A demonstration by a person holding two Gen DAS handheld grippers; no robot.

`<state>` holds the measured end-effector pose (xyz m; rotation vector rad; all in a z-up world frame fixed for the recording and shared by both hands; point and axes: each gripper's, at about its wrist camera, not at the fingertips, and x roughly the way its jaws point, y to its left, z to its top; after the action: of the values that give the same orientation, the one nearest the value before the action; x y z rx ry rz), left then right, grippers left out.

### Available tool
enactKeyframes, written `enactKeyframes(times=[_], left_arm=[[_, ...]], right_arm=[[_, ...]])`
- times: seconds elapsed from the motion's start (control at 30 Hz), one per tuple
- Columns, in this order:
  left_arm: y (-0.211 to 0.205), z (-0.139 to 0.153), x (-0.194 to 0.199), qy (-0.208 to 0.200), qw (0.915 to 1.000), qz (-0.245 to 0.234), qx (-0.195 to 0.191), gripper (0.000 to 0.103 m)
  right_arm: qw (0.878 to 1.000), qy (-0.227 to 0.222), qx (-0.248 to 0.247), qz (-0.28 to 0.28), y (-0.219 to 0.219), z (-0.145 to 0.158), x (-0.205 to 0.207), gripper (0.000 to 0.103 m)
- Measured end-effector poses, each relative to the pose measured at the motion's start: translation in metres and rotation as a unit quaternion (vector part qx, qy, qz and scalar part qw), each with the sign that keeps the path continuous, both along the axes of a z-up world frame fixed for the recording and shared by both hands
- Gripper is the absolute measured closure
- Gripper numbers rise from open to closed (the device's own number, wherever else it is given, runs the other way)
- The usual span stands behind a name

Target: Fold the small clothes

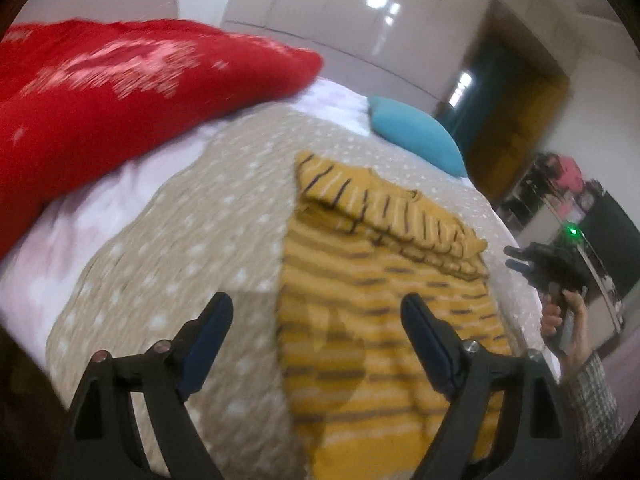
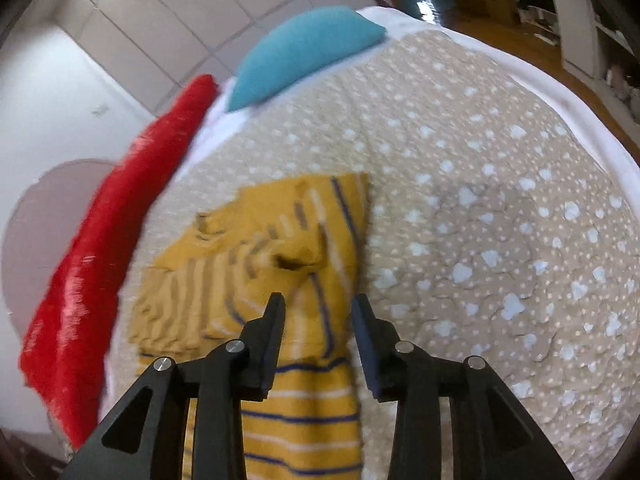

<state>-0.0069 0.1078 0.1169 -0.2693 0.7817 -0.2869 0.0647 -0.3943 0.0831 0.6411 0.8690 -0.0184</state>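
Note:
A small yellow striped garment (image 1: 384,300) lies partly folded on the beige dotted blanket (image 1: 180,248); its top part is folded over along the far edge. My left gripper (image 1: 316,312) is open above the garment's left edge, holding nothing. In the right wrist view the same garment (image 2: 260,264) lies rumpled ahead and below. My right gripper (image 2: 320,308) is open over the garment's right edge, with nothing between its fingers. It also shows in the left wrist view (image 1: 548,272) at the right, held in a hand.
A red pillow (image 1: 100,104) lies along the bed's left side and a blue pillow (image 1: 416,132) at the far end. The blanket (image 2: 480,220) spreads to the right. White wardrobe doors (image 1: 340,8) stand behind. Shelves (image 1: 572,208) stand beyond the bed's right edge.

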Motion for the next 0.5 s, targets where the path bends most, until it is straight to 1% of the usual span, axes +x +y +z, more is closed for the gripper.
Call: enactKeyframes(times=[0.07, 0.13, 0.23, 0.27, 0.3, 0.37, 0.4, 0.47, 0.5], left_arm=[[-0.018, 0.008, 0.032, -0.003, 0.9998, -0.016, 0.008, 0.018], [-0.035, 0.01, 0.063, -0.002, 0.9994, -0.03, 0.015, 0.018], [-0.065, 0.002, 0.123, 0.018, 0.9984, -0.042, 0.032, 0.018], [-0.07, -0.003, 0.137, 0.023, 0.9982, -0.041, 0.038, 0.018], [-0.079, -0.011, 0.159, 0.033, 0.9977, -0.033, 0.049, 0.018], [-0.092, -0.027, 0.188, 0.048, 0.9962, -0.03, 0.067, 0.018], [-0.1, -0.037, 0.2, 0.051, 0.9946, -0.03, 0.085, 0.018], [-0.113, -0.059, 0.218, 0.059, 0.9895, -0.029, 0.129, 0.018], [-0.115, -0.071, 0.222, 0.071, 0.9873, -0.03, 0.139, 0.018]], right_arm=[[1.0, -0.02, 0.002, 0.019, 0.009, 0.014, -0.002, 0.064], [0.999, -0.024, -0.012, 0.042, 0.025, 0.023, 0.009, 0.064], [0.997, -0.011, -0.037, 0.07, 0.059, 0.022, 0.041, 0.064], [0.995, -0.003, -0.047, 0.084, 0.071, 0.019, 0.053, 0.065], [0.994, 0.004, -0.057, 0.094, 0.082, 0.014, 0.064, 0.066], [0.989, 0.02, -0.087, 0.117, 0.105, 0.003, 0.088, 0.066], [0.986, 0.028, -0.102, 0.125, 0.114, -0.004, 0.099, 0.066], [0.978, 0.05, -0.149, 0.138, 0.131, -0.018, 0.115, 0.067], [0.974, 0.064, -0.166, 0.14, 0.134, -0.025, 0.118, 0.067]])
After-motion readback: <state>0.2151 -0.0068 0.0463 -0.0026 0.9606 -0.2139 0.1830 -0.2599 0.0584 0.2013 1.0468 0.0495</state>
